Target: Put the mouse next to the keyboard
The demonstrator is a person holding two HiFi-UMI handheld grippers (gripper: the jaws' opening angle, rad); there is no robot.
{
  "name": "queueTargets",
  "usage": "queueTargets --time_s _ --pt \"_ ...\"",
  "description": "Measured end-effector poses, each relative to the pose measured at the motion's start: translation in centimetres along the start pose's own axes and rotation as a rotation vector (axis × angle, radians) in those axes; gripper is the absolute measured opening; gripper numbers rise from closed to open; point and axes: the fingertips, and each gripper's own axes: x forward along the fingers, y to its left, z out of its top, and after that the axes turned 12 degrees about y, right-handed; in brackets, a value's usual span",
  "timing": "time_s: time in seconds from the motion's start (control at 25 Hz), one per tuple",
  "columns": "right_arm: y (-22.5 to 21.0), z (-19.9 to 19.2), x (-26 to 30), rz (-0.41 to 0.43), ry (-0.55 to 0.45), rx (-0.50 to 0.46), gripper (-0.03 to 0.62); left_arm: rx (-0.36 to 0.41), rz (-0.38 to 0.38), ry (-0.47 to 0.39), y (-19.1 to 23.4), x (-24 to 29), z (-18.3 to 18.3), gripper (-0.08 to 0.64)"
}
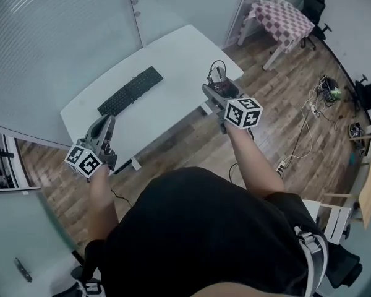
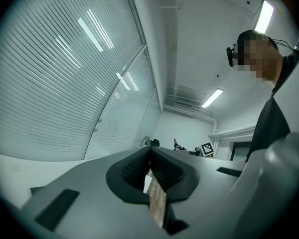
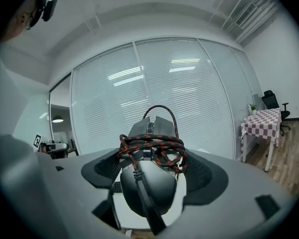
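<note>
In the head view the right gripper (image 1: 215, 90) holds the mouse (image 1: 219, 78) over the table's (image 1: 173, 51) right end, well apart from the keyboard (image 1: 131, 90), likely to carry it there. In the left gripper view the left gripper (image 2: 150, 159) is closed on nothing, probably idle. In the right gripper view the mouse, with its cord (image 3: 154, 147) coiled round it, sits clamped between widely spread jaws.

Keyboard (image 1: 130, 90) on table (image 1: 185, 51), mouse (image 1: 219, 78) right of it
</note>
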Motion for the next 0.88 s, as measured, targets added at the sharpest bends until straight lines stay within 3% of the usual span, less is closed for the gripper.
queueTargets --time_s 0.32,0.88 --pt "-2.0 0.6 -1.4 0.031 -0.01 -0.008 0.411 0.022 0.015 -0.018 -2.9 1.9 -0.5 0.023" --pt "-3.4 -0.1 -1.9 0.053 0.016 -0.011 0.411 0.011 0.025 -0.02 -4.6 3.2 -1.5 0.023"
